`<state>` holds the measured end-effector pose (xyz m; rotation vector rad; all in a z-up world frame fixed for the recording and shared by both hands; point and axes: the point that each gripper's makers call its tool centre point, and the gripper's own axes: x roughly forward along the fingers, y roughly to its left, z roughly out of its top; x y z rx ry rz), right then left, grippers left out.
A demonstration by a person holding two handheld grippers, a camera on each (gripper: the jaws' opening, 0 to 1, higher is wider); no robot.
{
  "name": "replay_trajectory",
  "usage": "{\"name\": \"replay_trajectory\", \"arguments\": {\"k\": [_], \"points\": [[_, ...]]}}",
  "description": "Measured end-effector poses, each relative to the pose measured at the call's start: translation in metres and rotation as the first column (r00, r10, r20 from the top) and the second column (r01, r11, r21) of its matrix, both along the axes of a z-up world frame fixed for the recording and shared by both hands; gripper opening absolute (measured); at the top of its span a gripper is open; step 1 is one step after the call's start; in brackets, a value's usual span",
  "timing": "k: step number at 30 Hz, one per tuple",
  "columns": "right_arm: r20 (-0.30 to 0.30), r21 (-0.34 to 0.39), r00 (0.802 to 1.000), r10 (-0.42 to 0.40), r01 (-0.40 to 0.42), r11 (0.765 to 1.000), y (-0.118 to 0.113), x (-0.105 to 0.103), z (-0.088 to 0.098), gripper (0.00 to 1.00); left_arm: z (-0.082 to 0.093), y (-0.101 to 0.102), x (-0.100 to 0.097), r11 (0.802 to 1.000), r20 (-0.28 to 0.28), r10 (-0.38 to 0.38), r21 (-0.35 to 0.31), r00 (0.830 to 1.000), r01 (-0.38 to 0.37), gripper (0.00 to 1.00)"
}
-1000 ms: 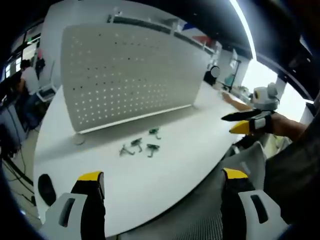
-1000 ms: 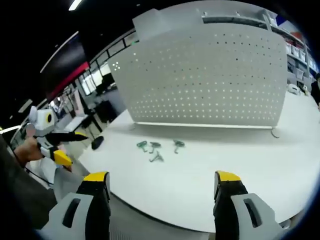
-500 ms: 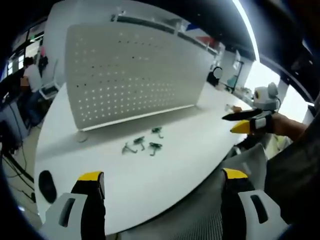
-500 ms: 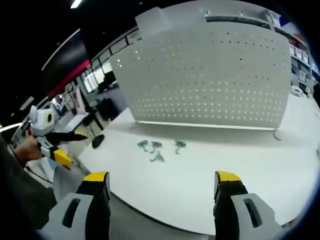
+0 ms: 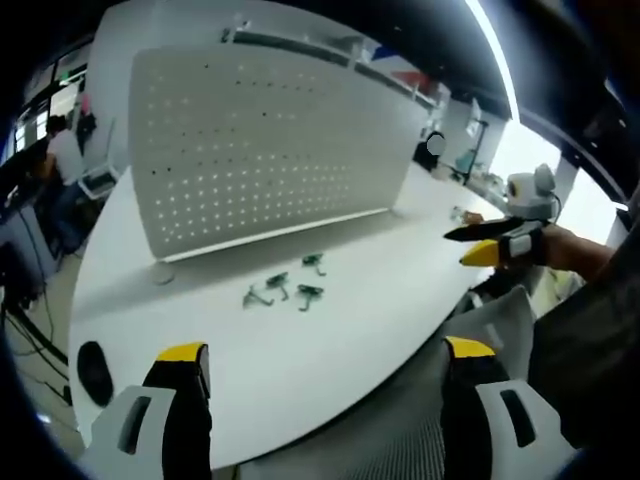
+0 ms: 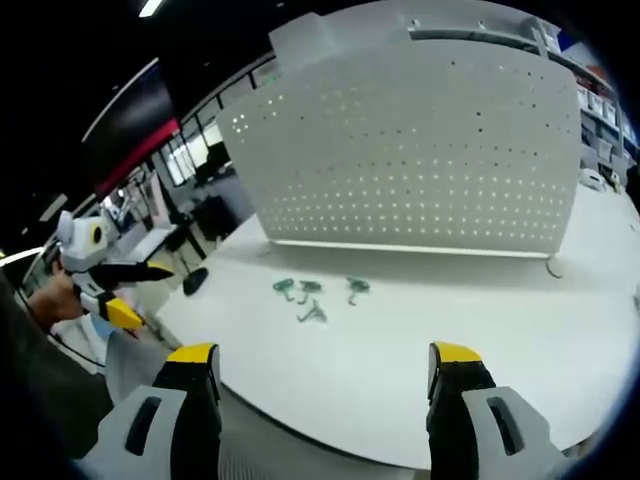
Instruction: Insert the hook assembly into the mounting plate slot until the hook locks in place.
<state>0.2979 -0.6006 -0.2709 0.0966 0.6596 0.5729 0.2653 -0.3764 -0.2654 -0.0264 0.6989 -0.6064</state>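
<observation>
Four green hooks [image 5: 283, 288] lie on the desk [image 5: 350, 330] before the pegboard [image 5: 260, 150], untouched. Both tongs, left [image 5: 325, 400] and right [image 6: 318, 400], hang spread and empty. Picking a hook comes next, probably.

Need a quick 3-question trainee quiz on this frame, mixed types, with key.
1. True or false: the left gripper is shut on a hook.
2. Multiple choice: the green hooks lie A) hung on the pegboard, B) loose on the white table in front of the pegboard, C) between the right gripper's jaws.
3. Fill in: in the right gripper view, the right gripper has its jaws ____.

Key: 1 false, its jaws stand apart with nothing between them; 2 B; 3 open.
</observation>
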Motion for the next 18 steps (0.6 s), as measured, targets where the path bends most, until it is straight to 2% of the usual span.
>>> {"name": "replay_trajectory", "arguments": {"k": [18], "points": [[-0.002, -0.005, 1.0, 0.009, -0.009, 1.0, -0.0015, -0.0007, 0.0006, 0.86, -0.0036, 0.0015, -0.0009, 1.0, -0.005, 0.005, 0.011, 1.0, -0.005, 0.97]]}}
